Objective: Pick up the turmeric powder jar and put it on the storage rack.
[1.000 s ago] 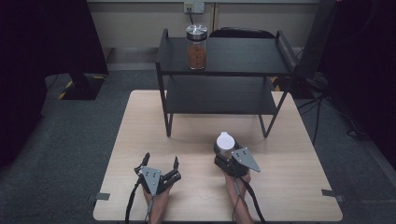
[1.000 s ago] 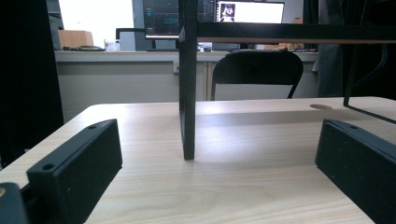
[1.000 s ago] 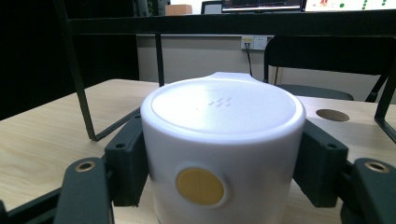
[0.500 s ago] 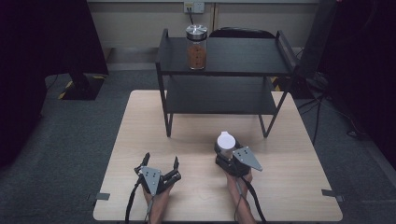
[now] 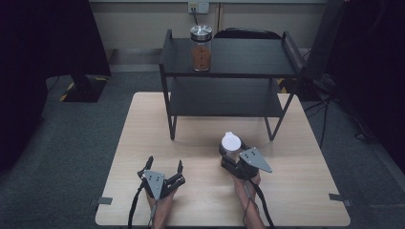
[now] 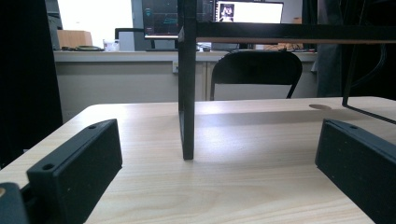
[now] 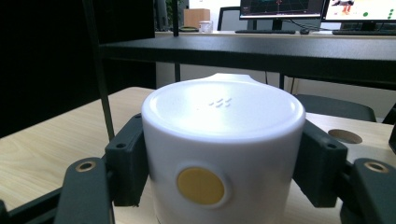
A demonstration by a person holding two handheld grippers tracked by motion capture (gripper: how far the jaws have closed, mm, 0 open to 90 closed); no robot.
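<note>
White container (image 7: 223, 154), near table's (image 5: 296, 200) front edge: rigid smooth plastic, likely light, slippery. My right tongs (image 5: 230, 153) pinch its sides below lid; left tongs (image 5: 165, 168) spread, empty.

A two-tier rack (image 5: 229, 57) stands on the far half of the table (image 5: 305, 200), its legs planted near the middle. On its top shelf, toward the left, sits a jar (image 5: 201, 47). Near the rack's right legs, a capped container (image 5: 230, 143) stands on the table between the jaws of the right gripper (image 5: 230, 151). The left gripper (image 5: 165, 167) lies to the left, well apart, probably resting on the tabletop. A chair (image 5: 246, 33) is behind the rack.
</note>
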